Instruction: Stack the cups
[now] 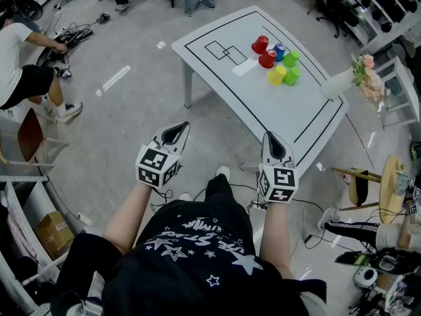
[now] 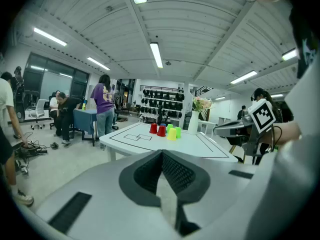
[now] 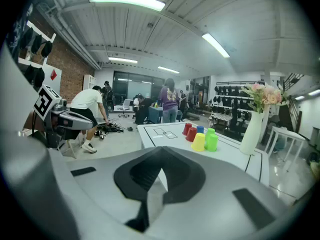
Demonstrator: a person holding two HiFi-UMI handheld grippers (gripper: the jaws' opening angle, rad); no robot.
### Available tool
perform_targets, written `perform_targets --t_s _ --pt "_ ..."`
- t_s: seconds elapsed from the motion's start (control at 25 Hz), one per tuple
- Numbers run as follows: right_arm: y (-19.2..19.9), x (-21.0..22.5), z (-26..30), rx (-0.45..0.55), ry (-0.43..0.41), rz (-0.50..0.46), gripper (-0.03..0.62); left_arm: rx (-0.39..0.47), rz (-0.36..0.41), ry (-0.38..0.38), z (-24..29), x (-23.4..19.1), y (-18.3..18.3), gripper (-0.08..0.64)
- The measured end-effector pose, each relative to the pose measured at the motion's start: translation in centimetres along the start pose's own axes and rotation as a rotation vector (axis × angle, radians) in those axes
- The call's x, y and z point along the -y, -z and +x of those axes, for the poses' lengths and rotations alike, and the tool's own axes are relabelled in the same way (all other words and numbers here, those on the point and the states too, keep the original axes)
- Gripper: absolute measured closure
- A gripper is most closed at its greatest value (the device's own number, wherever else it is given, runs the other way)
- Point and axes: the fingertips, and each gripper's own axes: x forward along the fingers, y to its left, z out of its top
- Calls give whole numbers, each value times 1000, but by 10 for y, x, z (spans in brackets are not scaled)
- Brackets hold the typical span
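At the far left of the head view a person in a white shirt [image 1: 18, 58] bends over cables on the floor, and lower down a cardboard box [image 1: 51, 232] lies beside a rack. Nearer the middle, the left gripper [image 1: 175, 133] is held in front of the body, over the floor and well apart from the table. In the left gripper view its jaws [image 2: 161, 156] are pressed together and nothing is between them. The right gripper [image 1: 272, 141] is held beside it at about the same height, just before the near edge of the white table [image 1: 223, 87]. In the right gripper view its jaws [image 3: 161, 155] are also clenched and grasp nothing. The cups stand in a close group on the far part of the table, not yet stacked. There is one red cup [image 1: 260, 45] at the back, a second red cup [image 1: 267, 59] in front of it and a blue cup [image 1: 279, 50] beside them. Then come a green cup [image 1: 291, 58], a yellow cup [image 1: 276, 76] and another green cup [image 1: 292, 76]. In the right gripper view they seem to stand mouth down. At the right edge of the table a white vase [image 1: 337, 84] holds pink flowers [image 1: 366, 70]. A wooden stool [image 1: 368, 188] stands on the floor further right.
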Motion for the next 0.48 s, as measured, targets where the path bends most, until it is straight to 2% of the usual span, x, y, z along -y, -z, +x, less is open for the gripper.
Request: perform_targets --t_s 0.48 --pt "21 -38 -47 0 10 2 589 3 7 2 -57 15 24 549"
